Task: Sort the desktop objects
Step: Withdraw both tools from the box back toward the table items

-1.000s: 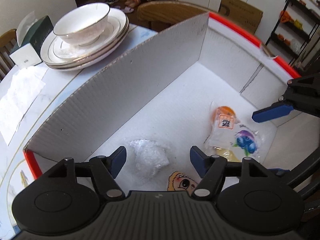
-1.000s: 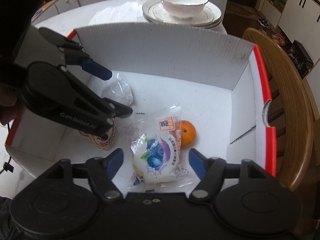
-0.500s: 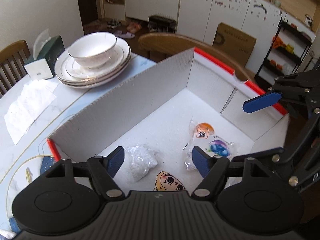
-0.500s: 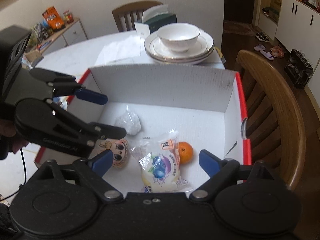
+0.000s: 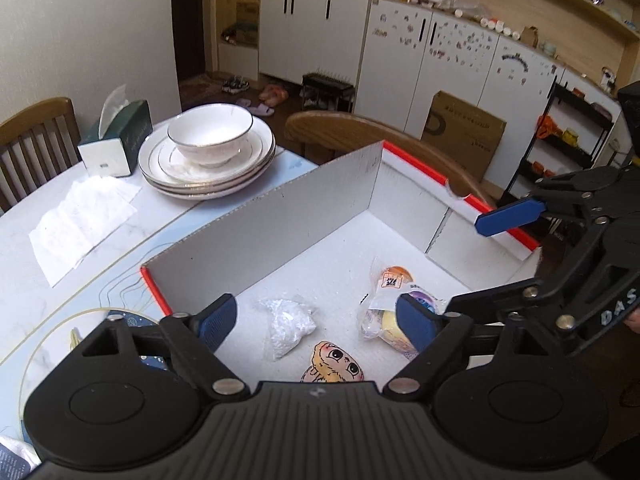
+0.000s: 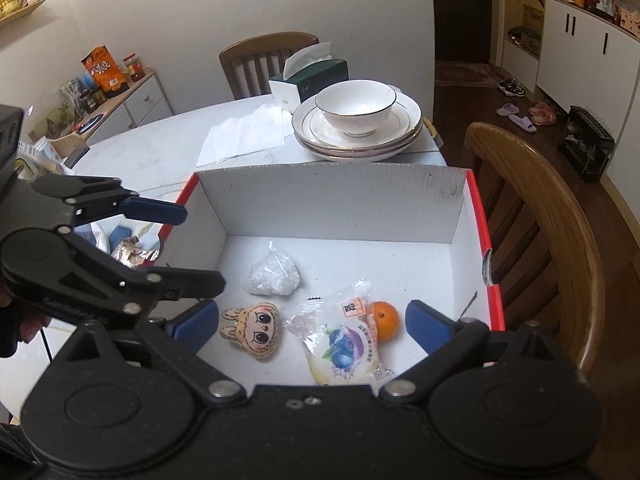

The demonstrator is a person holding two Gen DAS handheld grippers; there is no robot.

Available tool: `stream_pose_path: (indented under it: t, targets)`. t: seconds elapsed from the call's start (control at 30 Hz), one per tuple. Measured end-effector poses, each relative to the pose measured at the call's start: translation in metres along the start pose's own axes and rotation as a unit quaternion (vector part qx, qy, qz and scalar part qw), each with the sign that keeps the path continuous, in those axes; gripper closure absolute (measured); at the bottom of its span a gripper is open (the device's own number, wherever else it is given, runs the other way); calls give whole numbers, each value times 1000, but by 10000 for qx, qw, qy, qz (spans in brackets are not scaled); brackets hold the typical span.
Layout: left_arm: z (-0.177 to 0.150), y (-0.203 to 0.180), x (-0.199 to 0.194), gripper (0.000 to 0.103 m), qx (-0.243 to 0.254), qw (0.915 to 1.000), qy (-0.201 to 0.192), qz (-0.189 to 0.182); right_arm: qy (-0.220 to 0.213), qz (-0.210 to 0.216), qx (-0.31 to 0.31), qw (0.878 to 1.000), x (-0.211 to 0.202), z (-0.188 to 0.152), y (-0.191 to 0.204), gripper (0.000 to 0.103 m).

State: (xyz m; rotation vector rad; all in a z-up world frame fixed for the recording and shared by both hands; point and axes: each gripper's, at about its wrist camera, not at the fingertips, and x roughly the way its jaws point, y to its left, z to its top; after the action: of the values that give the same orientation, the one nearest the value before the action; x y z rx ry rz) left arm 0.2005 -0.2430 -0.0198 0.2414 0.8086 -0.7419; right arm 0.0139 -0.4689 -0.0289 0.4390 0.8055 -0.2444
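- 4 objects lie inside the white box (image 6: 340, 200) on the table.
- Left gripper (image 5: 316, 318) and right gripper (image 6: 310, 322): both wide apart, empty, above the box.
- Blueberry packet (image 6: 346, 350) touches the orange (image 6: 386, 320).
- Cartoon-face pouch (image 6: 252, 330) sits just beside the white bag (image 6: 274, 278).

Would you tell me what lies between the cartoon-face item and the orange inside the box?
The blueberry snack packet lies between the cartoon-face item and the orange, overlapping the orange; the right wrist view shows it best.
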Motion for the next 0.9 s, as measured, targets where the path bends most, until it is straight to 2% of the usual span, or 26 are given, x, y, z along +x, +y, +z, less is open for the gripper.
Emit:
stream_pose_path:
  t: [0.03, 0.2, 0.47, 0.9]
  targets:
    - [-1, 1, -3, 7, 5, 10000, -43, -14, -6, -17, 26, 10000, 0, 0, 2, 3]
    - [-9, 10, -21, 3, 25, 9996, -284, 67, -47, -65, 176, 9998, 0, -4, 12, 3]
    - [-26, 37, -57, 2, -94, 9973, -696, 208, -201, -76, 279, 9994, -3, -3, 39, 3]
    - [-73, 84, -98, 0, -354, 9957, -802, 294, -283, 11, 214, 9994, 9, 0, 107, 3]
